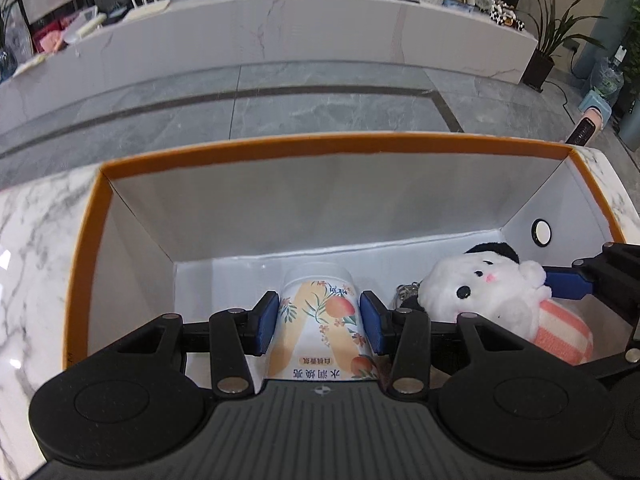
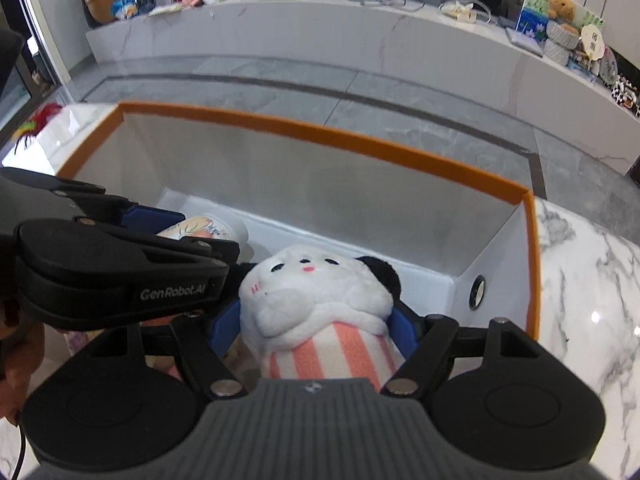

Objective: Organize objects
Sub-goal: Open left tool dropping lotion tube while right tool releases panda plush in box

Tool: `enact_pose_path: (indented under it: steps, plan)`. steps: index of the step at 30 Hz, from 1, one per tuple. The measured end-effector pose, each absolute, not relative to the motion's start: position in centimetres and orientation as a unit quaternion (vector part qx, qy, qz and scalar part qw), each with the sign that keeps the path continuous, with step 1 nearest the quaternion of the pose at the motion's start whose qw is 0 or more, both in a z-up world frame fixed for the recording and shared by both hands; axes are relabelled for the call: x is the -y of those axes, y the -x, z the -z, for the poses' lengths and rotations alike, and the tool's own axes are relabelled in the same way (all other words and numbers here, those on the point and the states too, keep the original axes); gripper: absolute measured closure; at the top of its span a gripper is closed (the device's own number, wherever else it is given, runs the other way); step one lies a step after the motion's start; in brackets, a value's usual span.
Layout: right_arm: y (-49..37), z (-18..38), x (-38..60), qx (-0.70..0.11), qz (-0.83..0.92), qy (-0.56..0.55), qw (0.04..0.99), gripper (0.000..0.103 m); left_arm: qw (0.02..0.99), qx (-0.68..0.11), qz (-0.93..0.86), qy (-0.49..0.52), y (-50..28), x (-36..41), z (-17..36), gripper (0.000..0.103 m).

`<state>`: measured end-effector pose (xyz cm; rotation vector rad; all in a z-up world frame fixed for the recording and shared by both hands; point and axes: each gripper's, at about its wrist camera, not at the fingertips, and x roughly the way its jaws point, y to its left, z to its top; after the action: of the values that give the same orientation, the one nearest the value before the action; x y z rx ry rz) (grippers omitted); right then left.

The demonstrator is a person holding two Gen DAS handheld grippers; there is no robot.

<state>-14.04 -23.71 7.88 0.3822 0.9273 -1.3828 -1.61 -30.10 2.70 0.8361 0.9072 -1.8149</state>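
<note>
Here, the left gripper (image 1: 319,322) reaches into the box (image 1: 280,146), its blue pads (image 1: 267,323) closed against both sides of a tube (image 1: 320,320) printed with orange fruit and leaves. The tube points away from the camera, cap end toward the far wall; whether it touches the box floor cannot be told. In the right wrist view the left gripper (image 2: 192,236) appears at the left with the tube (image 2: 208,228) between its fingers.

The right gripper (image 2: 316,324) grips a plush toy (image 2: 320,292) around its striped pink and white body, one pad on each side. The toy's white head with black ear points into the box. In the left wrist view the plush toy (image 1: 492,292) sits just right of the tube, with a metal keyring clip (image 1: 406,290) between them.

The box has white inner walls and an orange rim (image 2: 304,130). A round black-ringed fitting (image 1: 541,232) sits in its right end wall.

The box stands on a white marble table (image 2: 592,280). Beyond it are grey floor tiles (image 1: 280,100), then a long white bench (image 1: 260,40) carrying assorted items, with a potted plant (image 1: 548,40) at its right end
</note>
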Motion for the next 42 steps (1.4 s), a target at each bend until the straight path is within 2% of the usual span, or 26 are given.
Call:
enact_pose_path:
  steps: [17, 22, 30, 33, 42]
  plan:
    - [13.0, -6.6, 24.7, -0.469, 0.597, -0.174, 0.627, 0.026, 0.442, -0.367, 0.729, -0.373, 2.0, 30.6, -2.1, 0.052]
    - [13.0, -6.7, 24.5, -0.469, 0.597, -0.17, 0.629, 0.018, 0.447, -0.364, 0.724, -0.38, 2.3, 30.5, -2.1, 0.044]
    - [12.7, -6.8, 24.1, -0.474, 0.602, -0.148, 0.625, 0.01, 0.46, -0.348, 0.722, -0.382, 2.4, 30.2, -2.4, 0.037]
    - [12.7, -6.9, 23.7, -0.474, 0.599, -0.14, 0.63, 0.01, 0.464, -0.338, 0.722, -0.387, 2.4, 30.0, -2.7, 0.034]
    - [12.0, -8.6, 21.9, -0.458, 0.589, -0.129, 0.654, 0.007, 0.467, -0.346, 0.717, -0.385, 1.9, 29.4, -3.9, 0.032]
